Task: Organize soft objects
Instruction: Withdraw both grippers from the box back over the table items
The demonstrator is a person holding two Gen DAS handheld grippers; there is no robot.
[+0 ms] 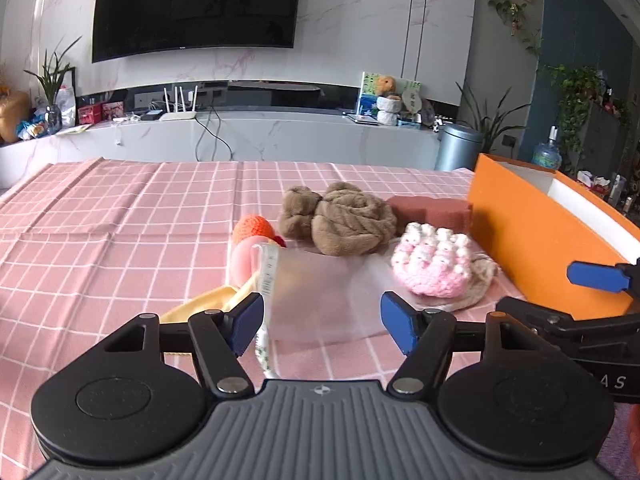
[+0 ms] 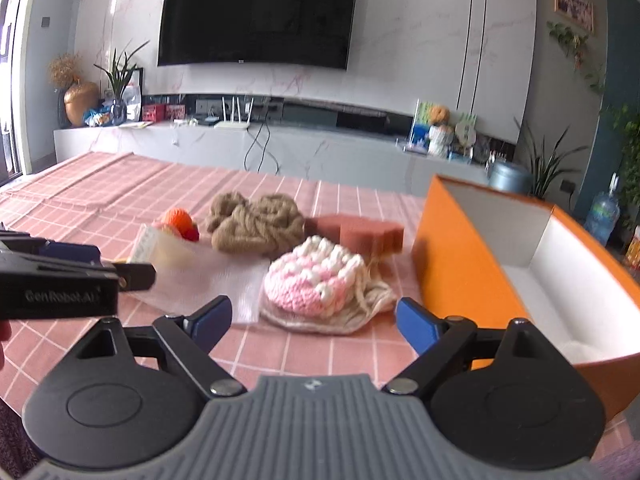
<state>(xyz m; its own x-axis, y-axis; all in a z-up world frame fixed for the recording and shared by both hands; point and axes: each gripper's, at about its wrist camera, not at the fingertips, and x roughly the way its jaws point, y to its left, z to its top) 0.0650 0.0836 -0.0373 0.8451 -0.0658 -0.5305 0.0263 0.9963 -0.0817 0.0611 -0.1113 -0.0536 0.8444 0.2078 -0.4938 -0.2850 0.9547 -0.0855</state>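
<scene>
both grippers hang low over the pink checked tabletop [image 1: 120,208], jaws spread wide and holding nothing. the left gripper [image 1: 322,320] faces a frosted plastic bag [image 1: 316,292] with something orange [image 1: 252,226] and yellow tucked at its far side; the right gripper [image 2: 314,318] sits just in front of the pink and white knitted hat [image 2: 316,280]. behind them lie a brown plush toy [image 2: 256,226] and a reddish sponge block [image 2: 360,232], and the orange box [image 2: 460,264] stands open to the right, apparently empty.

the soft things sit bunched close, some touching, so i reckon a grab at the hat could snag its loose cream yarn or drag the bag along. the bag looks slippery and limp; a pinch on one edge might let its contents slide out. the box wall stands just beside the hat, so a careless swing could knock it. the two grippers are also near each other and might collide.
</scene>
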